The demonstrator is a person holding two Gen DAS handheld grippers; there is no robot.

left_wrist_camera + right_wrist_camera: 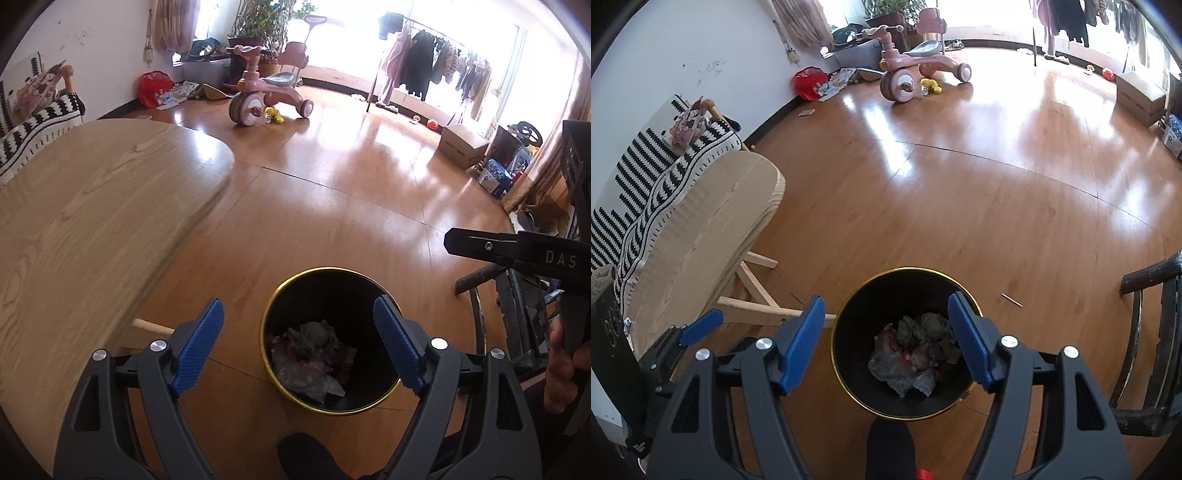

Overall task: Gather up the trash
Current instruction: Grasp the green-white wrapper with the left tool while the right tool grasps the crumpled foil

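Observation:
A black trash bin with a gold rim (288, 291) stands on the wooden floor beside the table; it also shows in the right wrist view (849, 306). Crumpled wrappers and plastic trash (314, 354) lie inside it, also visible in the right wrist view (916, 354). My left gripper (299, 343) is open and empty above the bin. My right gripper (886, 339) is open and empty above the same bin. The right gripper's body appears at the right edge of the left wrist view (517, 251). The left gripper shows at the lower left of the right wrist view (698, 328).
A light wooden table (92, 206) stands left of the bin, its legs (753, 291) close by. A dark chair (1152, 332) stands at the right. A pink tricycle (258, 96), a clothes rack (436, 66), boxes (461, 144) and a striped sofa (646, 177) lie farther off. A small stick (1012, 300) lies on the floor.

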